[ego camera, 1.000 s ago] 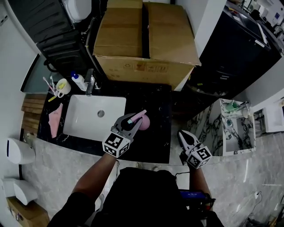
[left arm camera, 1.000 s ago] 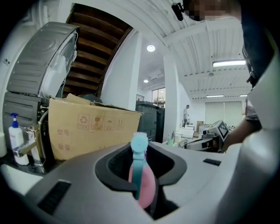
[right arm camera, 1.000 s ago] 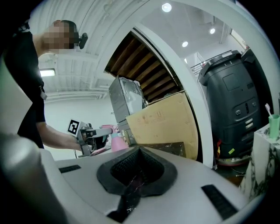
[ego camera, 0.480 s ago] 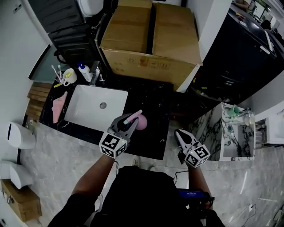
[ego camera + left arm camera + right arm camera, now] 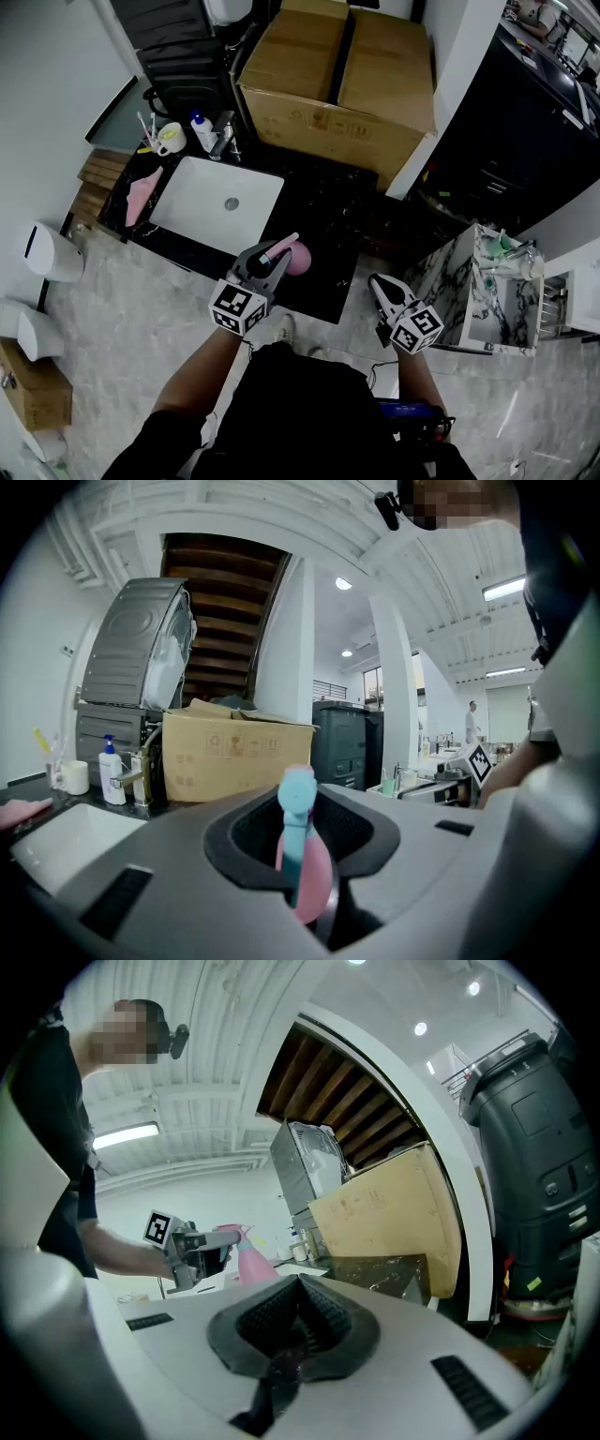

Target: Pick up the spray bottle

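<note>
Above black countertop (image 5: 330,225): pink spray bottle (image 5: 300,260), clamped between left gripper (image 5: 272,260) jaws, apparently lifted clear; pick-up essentially complete. Right gripper (image 5: 378,282): jaws together, empty.

Left gripper (image 5: 270,260) level, jaws clamped on spray bottle (image 5: 299,259); right gripper (image 5: 384,286) to its right, jaws together, empty; forearms (image 5: 192,380) stretched forward

The black tabletop (image 5: 328,220) had a white sink (image 5: 187,199) set into it. A cup (image 5: 172,137), soap bottle (image 5: 203,132) and tap (image 5: 225,134) stood behind the sink. A pink cloth (image 5: 142,195) lay beside it, and a cardboard box (image 5: 342,84) stood at the back.
</note>
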### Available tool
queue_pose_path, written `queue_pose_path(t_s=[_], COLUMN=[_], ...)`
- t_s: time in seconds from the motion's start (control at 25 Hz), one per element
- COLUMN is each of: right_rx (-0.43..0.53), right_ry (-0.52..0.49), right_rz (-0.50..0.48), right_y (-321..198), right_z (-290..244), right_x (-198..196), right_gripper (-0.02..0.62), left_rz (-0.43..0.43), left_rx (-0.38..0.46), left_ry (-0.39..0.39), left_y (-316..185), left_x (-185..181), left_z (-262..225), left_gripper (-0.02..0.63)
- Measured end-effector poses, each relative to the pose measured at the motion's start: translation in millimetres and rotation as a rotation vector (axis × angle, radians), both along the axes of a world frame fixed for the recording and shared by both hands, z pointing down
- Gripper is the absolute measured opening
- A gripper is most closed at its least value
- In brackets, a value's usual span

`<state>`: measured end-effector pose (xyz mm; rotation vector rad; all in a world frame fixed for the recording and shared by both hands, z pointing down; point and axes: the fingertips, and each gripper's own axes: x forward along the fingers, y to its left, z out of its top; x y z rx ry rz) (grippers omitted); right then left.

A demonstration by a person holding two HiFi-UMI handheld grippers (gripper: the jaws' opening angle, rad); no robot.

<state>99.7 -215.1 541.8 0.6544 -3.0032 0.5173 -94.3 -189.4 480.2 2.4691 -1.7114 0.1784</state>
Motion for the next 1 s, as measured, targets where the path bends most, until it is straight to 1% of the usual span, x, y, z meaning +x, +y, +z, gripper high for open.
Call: queue_pose_path(t_s=[0.24, 0.52, 0.76, 1.0], right_rx=[0.008, 0.01, 0.015, 0.025], right_ry=[0.0, 0.001, -0.013, -0.018], right_rz=[-0.056, -0.112, -0.132, -0.16], right_y=[18.6, 35.0, 36.7, 47.6], right_z=[1.3, 1.7, -1.8, -9.4], right_x=[6.3, 1.7, -14.6, -43.8], right_gripper=[0.026, 0.026, 0.026, 0.026], left_rz=[-0.068, -0.132, -0.168, -0.201], left_rx=[0.015, 0.023, 0.022, 0.018], left_ry=[-0.004, 0.004, 0.003, 0.008], left_y=[31.5, 61.1, 81.4, 106.6], left_x=[0.5, -5.5, -19.1, -46.0], left_z=[-6.2, -10.6, -11.4, -11.8], left_gripper=[0.095, 0.095, 0.095, 0.095])
